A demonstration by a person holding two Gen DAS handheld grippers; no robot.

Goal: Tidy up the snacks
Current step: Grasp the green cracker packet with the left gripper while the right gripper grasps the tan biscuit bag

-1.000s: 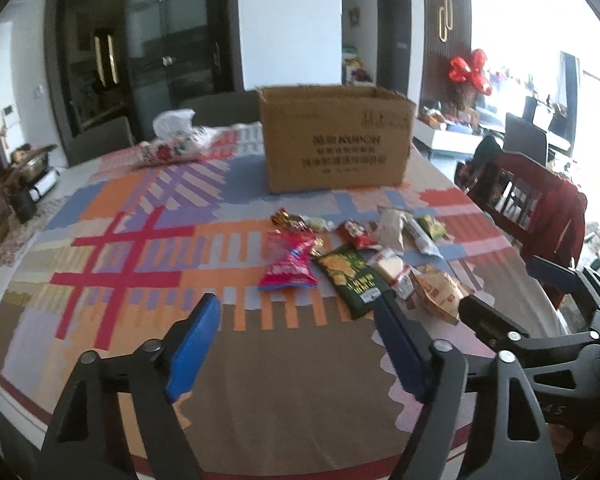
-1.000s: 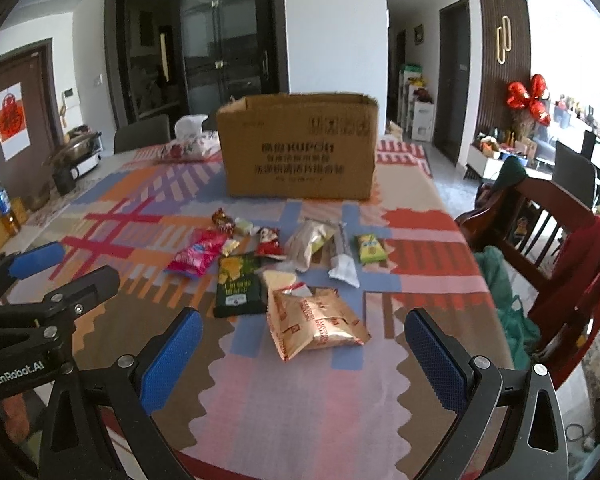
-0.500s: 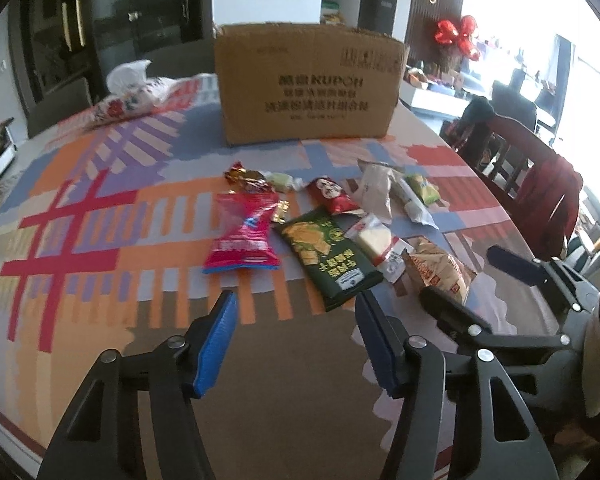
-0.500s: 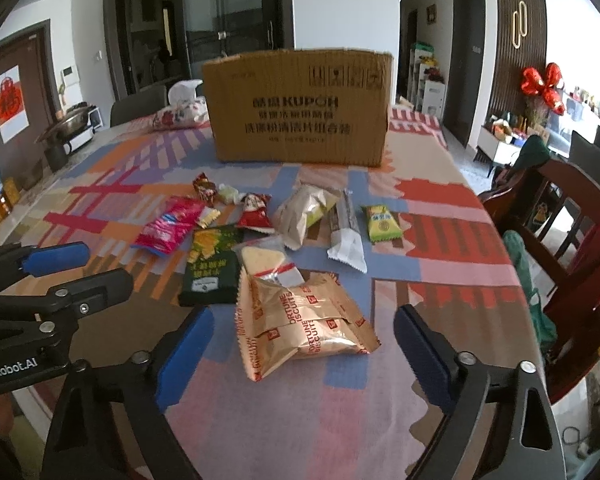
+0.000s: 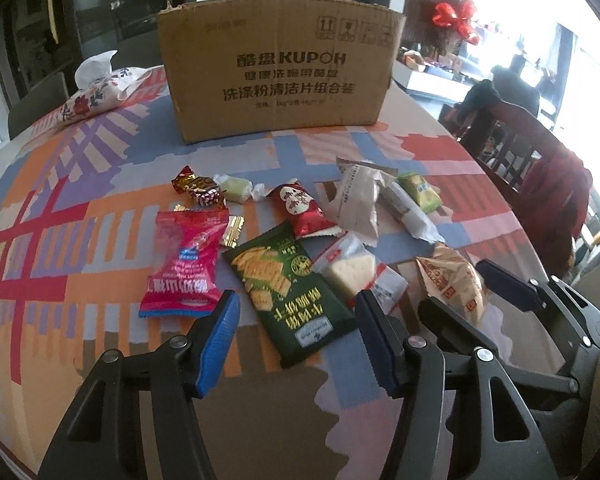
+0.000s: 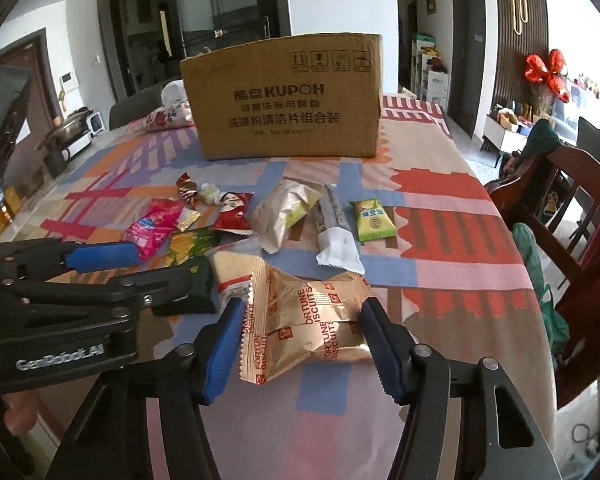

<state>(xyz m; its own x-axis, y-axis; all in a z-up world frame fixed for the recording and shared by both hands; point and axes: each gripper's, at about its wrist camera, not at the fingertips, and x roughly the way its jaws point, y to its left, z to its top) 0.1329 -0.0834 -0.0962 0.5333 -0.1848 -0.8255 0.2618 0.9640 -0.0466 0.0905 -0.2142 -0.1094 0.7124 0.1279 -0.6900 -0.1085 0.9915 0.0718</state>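
While every snack I can see lies loose on the table (image 5: 80,360) in front of the cardboard box (image 5: 276,64), I judge the sorting barely begun. My right jaws (image 6: 302,344) are closing around the gold biscuit packet (image 6: 304,328), pads at its ends. My left jaws (image 5: 296,336) stand half open over the green cracker bag (image 5: 288,292), gripping nothing.

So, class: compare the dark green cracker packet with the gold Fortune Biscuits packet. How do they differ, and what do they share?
1. The green cracker packet is dark and lies flat; the gold Fortune Biscuits packet is shiny, puffed and crumpled.
2. The green packet lies ahead of the left tongs, ungripped; the gold packet sits between the closing right tongs.

Both are sealed and lie on the patterned tablecloth.
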